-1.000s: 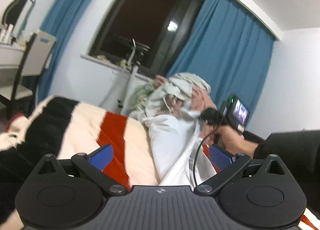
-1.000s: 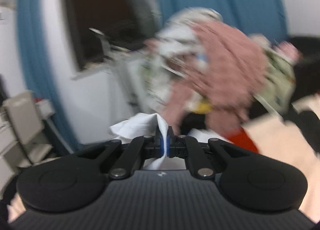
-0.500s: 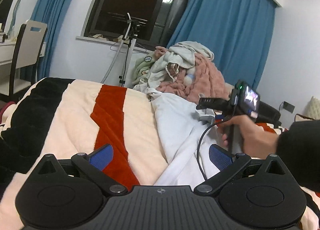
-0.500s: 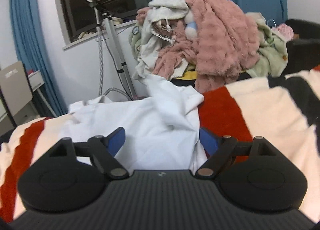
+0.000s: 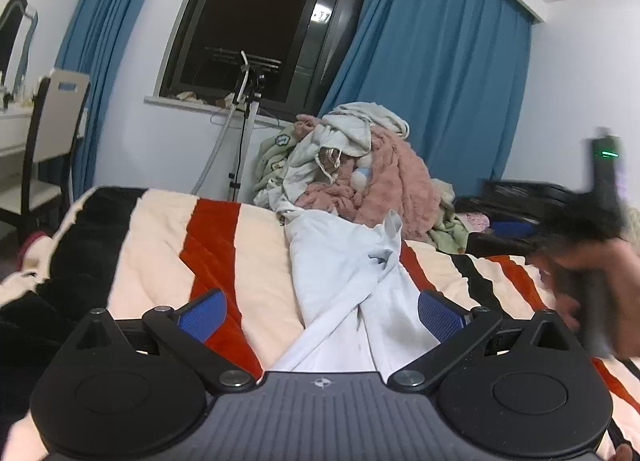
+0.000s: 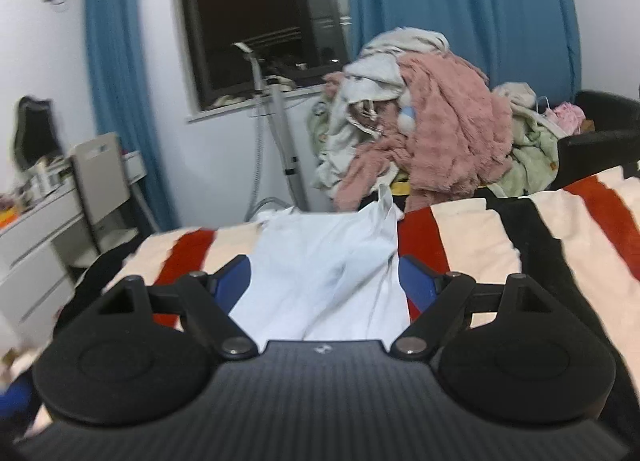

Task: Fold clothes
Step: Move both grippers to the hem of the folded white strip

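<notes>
Presently, left wrist view: left gripper [image 5: 319,311] has its jaws spread wide and empty, blue pads either side of a white garment [image 5: 344,281] that lies as a rumpled strip on the striped blanket [image 5: 160,245], running from 6 o'clock up toward 12. Unsorted clothes pile [image 5: 360,169] sits beyond it at 12 o'clock. A blurred hand [image 5: 592,285] at 3 o'clock carries the other tool.

Right wrist view: right gripper [image 6: 324,279] also stands wide apart, gripping nothing; the garment lies beneath and ahead of it, one corner peaked up at 12 o'clock near the pile.

Judgement: the laying-out step is in hand, garment down but not flat. Next move likely calls for each gripper to pinch an edge and pull the cloth smooth before any fold.
</notes>
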{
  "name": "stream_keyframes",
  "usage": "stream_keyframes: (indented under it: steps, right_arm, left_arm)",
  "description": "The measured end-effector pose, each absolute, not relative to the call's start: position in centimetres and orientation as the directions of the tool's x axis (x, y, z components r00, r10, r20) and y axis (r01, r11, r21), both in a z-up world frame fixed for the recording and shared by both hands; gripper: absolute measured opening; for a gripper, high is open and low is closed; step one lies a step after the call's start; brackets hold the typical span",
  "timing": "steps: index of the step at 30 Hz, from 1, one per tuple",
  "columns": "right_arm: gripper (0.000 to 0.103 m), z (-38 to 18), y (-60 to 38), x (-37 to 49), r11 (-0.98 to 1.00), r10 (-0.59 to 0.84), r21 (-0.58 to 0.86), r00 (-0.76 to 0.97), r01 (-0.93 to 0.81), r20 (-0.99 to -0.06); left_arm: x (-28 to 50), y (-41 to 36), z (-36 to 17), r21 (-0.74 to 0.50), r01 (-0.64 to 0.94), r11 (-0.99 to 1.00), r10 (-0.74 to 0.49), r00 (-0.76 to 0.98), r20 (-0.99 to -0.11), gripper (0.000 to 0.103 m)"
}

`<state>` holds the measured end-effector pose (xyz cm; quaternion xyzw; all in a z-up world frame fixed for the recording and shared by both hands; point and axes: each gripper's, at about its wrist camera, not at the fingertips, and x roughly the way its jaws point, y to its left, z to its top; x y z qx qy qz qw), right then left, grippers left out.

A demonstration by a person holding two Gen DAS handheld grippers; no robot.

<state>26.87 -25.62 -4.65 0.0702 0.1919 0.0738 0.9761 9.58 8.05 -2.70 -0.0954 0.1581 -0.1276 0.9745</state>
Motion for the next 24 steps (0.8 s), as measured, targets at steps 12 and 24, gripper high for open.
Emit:
stream_keyframes:
  steps: [12,24]
  right_arm:
    - [0.082,-7.8,-28.1,10.8,0.979,0.184,0.168,0.842,-0.113,-0.508]
    - [0.082,-9.5,-30.7,10.6,0.948,0.225,0.315,0.790,-0.042,-0.570]
  left_arm:
    - [5.4,4.3,-0.8,-0.123,0.255,0.959,-0.282,0.902,-0.325,0.103]
    - [10.7,12.3,-3.5,-0.433,0.013,0.902,-0.308,0.721,-0.621,0.097]
